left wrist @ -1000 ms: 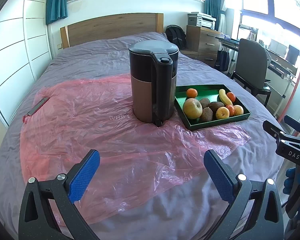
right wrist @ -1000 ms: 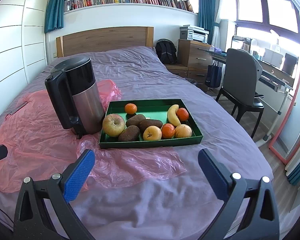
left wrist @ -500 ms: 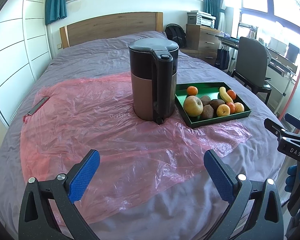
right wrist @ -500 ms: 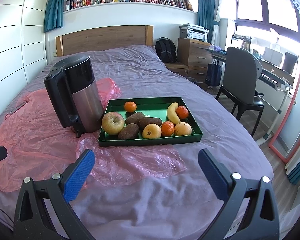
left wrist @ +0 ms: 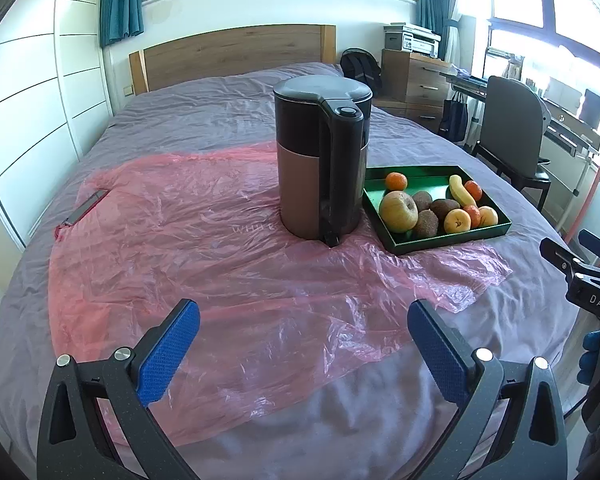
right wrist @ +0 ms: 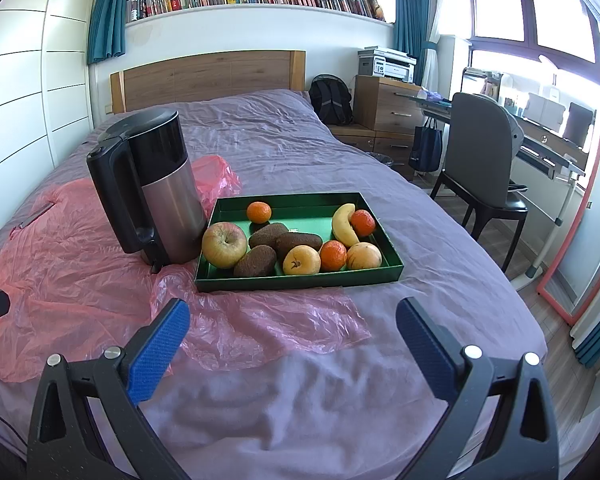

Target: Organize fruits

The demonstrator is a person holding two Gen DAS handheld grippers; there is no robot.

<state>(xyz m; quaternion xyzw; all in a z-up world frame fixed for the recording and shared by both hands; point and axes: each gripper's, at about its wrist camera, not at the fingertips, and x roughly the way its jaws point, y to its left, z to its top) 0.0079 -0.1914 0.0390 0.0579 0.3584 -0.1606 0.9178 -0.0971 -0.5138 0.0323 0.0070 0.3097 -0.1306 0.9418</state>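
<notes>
- Left tongs (left wrist: pixel 303 340) are hanging wide open and empty over the pink plastic sheet (left wrist: pixel 188 248), well short of the kettle (left wrist: pixel 322 160).
- Right tongs (right wrist: pixel 292 338) are likewise gaping and gripping nothing, aimed at the green tray (right wrist: pixel 300 280) but well apart from it.
- All fruit is sitting in the tray on the bed (right wrist: pixel 300 400), just beside the kettle.
- Risk: the bed is soft, so pressing down on a fruit is likely tipping the tray and rolling the round ones.
- Risk: the plastic sheet is lying under the tray's near edge; snagging it with a finger could be dragging the tray or the kettle.
- Risk: the apple (right wrist: pixel 224 245) is sitting right next to the kettle, so wide jaws could be knocking the kettle over.
- Risk: the fruits are touching each other; grabbing one may be pushing its neighbours.
- Count: one apple, one banana (right wrist: pixel 343 224), three brown kiwi-like fruits (right wrist: pixel 255 261), three small oranges (right wrist: pixel 259 212), two yellow-orange round fruits (right wrist: pixel 301 260); ten in all.
- One tray, one kettle, one plastic sheet.
</notes>
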